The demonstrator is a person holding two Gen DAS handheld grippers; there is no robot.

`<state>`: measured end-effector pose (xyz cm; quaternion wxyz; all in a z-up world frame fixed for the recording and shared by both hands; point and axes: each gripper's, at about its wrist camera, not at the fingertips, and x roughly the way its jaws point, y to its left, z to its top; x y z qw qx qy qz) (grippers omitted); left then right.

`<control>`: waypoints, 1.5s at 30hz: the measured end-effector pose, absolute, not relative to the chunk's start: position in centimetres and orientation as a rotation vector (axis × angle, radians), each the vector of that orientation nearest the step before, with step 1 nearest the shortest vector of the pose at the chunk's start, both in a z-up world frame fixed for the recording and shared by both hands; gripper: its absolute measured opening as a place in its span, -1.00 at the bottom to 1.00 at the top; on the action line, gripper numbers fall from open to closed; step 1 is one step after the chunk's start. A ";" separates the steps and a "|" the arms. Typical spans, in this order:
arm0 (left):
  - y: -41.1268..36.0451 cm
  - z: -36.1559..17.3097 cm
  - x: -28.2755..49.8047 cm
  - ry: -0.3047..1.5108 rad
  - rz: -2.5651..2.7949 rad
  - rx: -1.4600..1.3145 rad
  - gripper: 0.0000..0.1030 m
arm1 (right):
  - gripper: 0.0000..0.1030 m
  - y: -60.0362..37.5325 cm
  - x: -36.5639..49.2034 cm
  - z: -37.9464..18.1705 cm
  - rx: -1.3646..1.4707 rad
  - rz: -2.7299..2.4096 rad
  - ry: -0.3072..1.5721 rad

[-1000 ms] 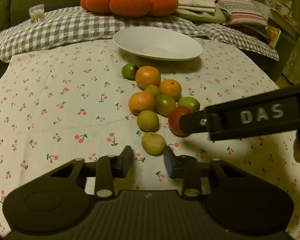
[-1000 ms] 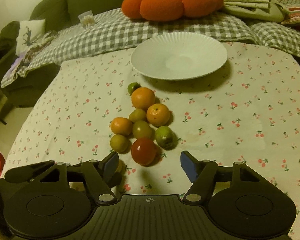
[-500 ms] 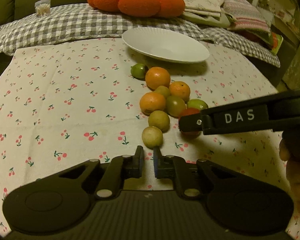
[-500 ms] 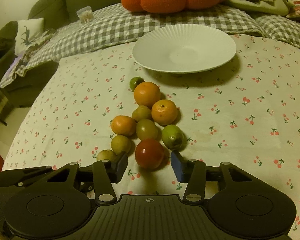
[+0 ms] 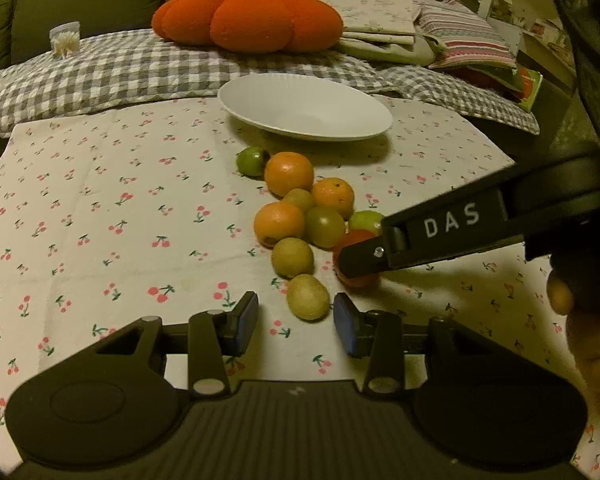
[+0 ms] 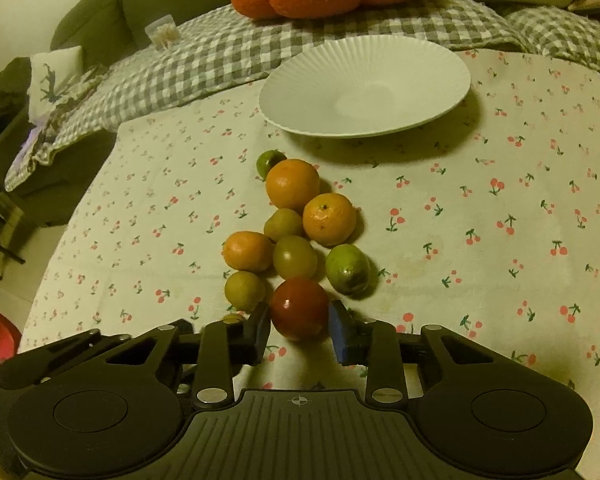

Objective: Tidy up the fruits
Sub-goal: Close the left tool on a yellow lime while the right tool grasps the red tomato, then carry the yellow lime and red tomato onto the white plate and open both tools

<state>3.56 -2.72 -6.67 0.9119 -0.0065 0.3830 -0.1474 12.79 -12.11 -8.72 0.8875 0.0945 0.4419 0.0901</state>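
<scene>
Now, step: the right gripper has just been closing; its fingers pinch the red fruit at lower centre.
Left gripper: fingers just spreading, holding nothing, yellow-green fruit beyond.
Next: probably lifting toward the empty plate.
Count: three oranges, six greenish fruits, one red.

1. The white capital letters "DAS" stand on the dark side of the right gripper's finger, seen from the left wrist camera as it reaches in from the right edge of the view.
2. A small white crosshair sign, a circle crossed by two lines, sits on the ribbed body of the right gripper.
3. A faint pale mark on the left gripper's ribbed body may be a similar sign; it is too blurred to read.
</scene>
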 end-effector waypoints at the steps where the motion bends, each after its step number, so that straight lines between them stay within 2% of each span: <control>1: -2.8 -6.7 3.6 0.788 -0.310 -0.012 -0.22 | -0.42 -12.1 12.7 -8.6 0.205 0.188 0.923; 5: -3.3 -6.9 3.9 0.784 -0.329 0.012 -0.28 | -0.42 -12.3 12.5 -8.1 0.213 0.188 0.927; 8: -3.5 -7.3 4.4 0.791 -0.323 0.025 -0.55 | -0.42 -12.8 12.5 -7.9 0.222 0.176 0.922; 22: -1.4 -3.8 5.1 0.734 -0.326 -0.082 -0.55 | -0.42 -15.1 13.0 -5.6 0.280 0.151 0.859; 33: -2.4 -0.4 10.8 0.648 -0.301 -0.058 -0.55 | -0.42 -17.7 15.8 -3.1 0.306 0.087 0.754; 45: -5.2 -2.3 17.5 0.667 -0.288 0.007 -0.55 | -0.42 -19.2 21.4 -3.8 0.264 0.027 0.714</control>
